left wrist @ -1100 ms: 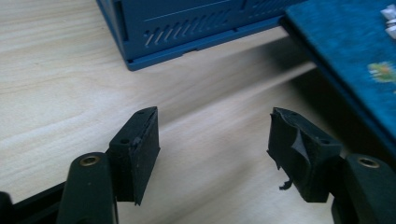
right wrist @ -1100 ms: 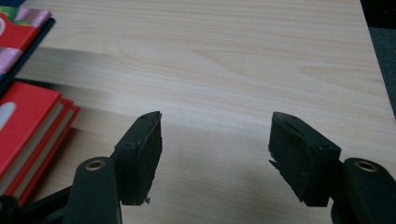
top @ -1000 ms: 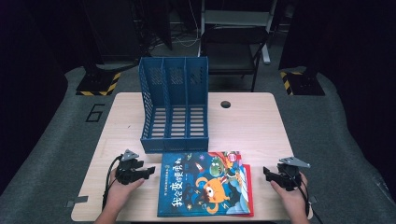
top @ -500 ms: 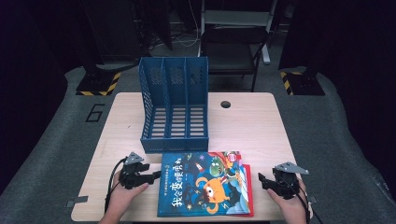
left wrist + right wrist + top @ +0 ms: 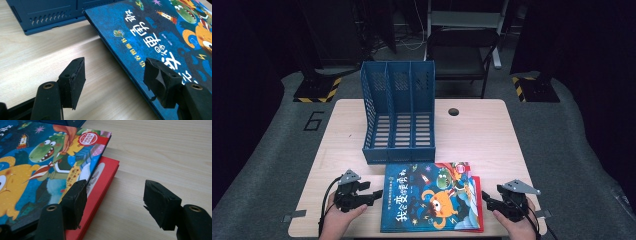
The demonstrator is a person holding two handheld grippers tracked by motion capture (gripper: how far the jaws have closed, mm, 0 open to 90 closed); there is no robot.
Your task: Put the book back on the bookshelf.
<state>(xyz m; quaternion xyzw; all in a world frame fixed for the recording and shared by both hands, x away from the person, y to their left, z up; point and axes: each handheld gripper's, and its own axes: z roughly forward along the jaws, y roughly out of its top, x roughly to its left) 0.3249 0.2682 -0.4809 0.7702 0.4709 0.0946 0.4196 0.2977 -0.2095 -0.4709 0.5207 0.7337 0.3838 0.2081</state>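
Fingers (image 5: 75, 80) of both grippers are spread wide, holding nothing, beside the books (image 5: 432, 197) at the table's (image 5: 492, 135) near edge. A crooked grab might push the top book off the red one (image 5: 105, 180).

Bare surface (image 5: 492, 140) lies open to the right of the blue file rack (image 5: 398, 112) and on both outer sides of the stacked books (image 5: 432, 200), so each claw has room to come at the stack from the side. The rack stands just behind the books, seemingly touching their far edge, and blocks any approach from there. The red book (image 5: 105, 180) juts out under the top one on the right.
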